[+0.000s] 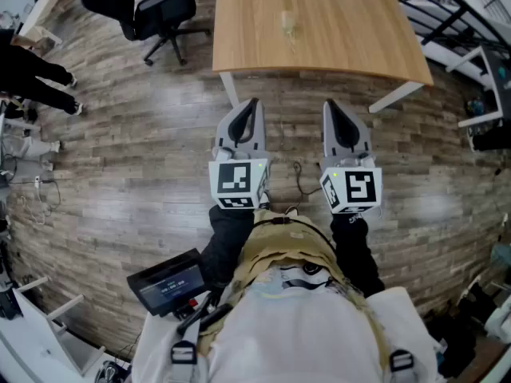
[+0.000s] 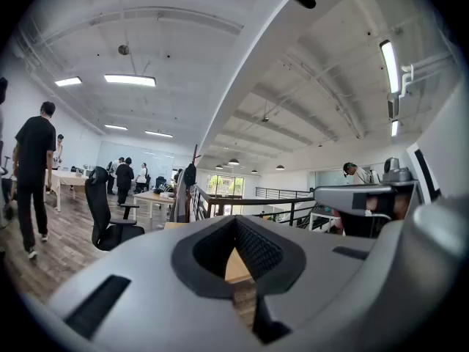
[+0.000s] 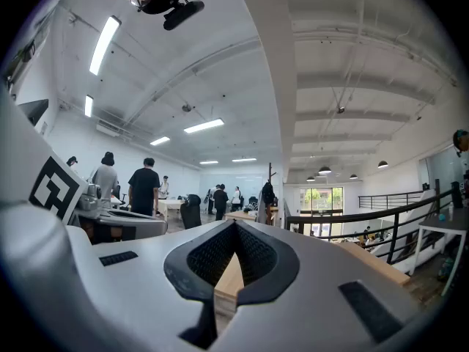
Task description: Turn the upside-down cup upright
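A small clear cup (image 1: 289,24) stands on the wooden table (image 1: 359,42) at the top of the head view; it is too small and faint to tell which way up it is. My left gripper (image 1: 250,104) and right gripper (image 1: 330,105) are held level side by side over the floor, short of the table's near edge. Both are shut with nothing between their jaws. In the left gripper view the closed left gripper (image 2: 236,288) frames a sliver of the table top. The right gripper (image 3: 220,295) shows the same in the right gripper view. The cup is in neither gripper view.
A black office chair (image 1: 162,13) stands left of the table. A person's legs (image 1: 44,82) are at the far left. White desks and equipment (image 1: 487,94) crowd the right side. Several people (image 3: 145,189) stand far off, and a railing (image 3: 388,229) runs on the right.
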Tool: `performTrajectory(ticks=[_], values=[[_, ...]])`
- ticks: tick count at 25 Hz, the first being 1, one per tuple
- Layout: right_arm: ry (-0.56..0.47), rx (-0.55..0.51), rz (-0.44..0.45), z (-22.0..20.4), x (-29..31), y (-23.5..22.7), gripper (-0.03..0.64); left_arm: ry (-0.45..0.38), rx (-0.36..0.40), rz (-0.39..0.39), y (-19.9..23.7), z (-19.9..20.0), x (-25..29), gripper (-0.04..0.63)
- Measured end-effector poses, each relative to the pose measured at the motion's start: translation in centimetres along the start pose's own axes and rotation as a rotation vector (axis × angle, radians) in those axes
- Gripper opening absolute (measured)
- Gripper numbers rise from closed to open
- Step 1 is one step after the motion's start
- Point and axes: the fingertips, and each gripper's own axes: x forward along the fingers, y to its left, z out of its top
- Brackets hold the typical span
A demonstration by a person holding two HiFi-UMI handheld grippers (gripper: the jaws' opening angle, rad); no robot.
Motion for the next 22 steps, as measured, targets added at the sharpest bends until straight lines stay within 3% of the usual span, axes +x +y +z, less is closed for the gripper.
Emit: performTrajectory(ticks=[13,22], values=[[0.032,0.000,-0.025,-2.2,1.9,1.2,0.021,0.029,-0.036,-0.043,1.8,-2.2,1.7,0.002],[-0.019,0.015,-0.053,-1.3,3.2,0.6,0.021,0.016,-0.015,0.013,5.4,-1.2,1.6,0.002]])
